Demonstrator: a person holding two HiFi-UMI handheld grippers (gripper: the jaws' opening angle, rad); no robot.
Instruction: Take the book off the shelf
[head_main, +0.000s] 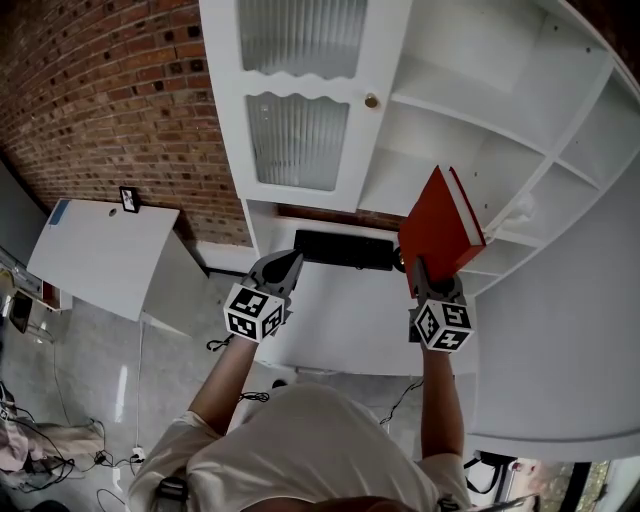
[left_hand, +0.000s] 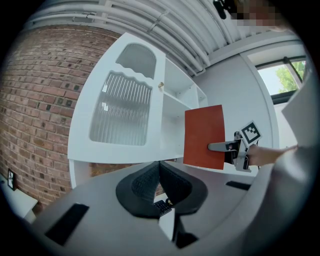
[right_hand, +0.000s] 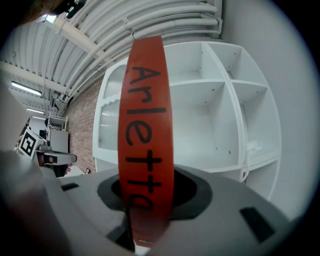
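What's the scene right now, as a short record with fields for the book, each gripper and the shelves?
Book: red book, spine lettered Arletta, held in the air in front of the white shelf unit, resting on no shelf
Right: right gripper clamped on the book's lower end
Left: left gripper, jaws together, nothing between them, level with the right one
Shelves: no other books visible in the open compartments
Door: ribbed glass door to the left of the shelves, closed
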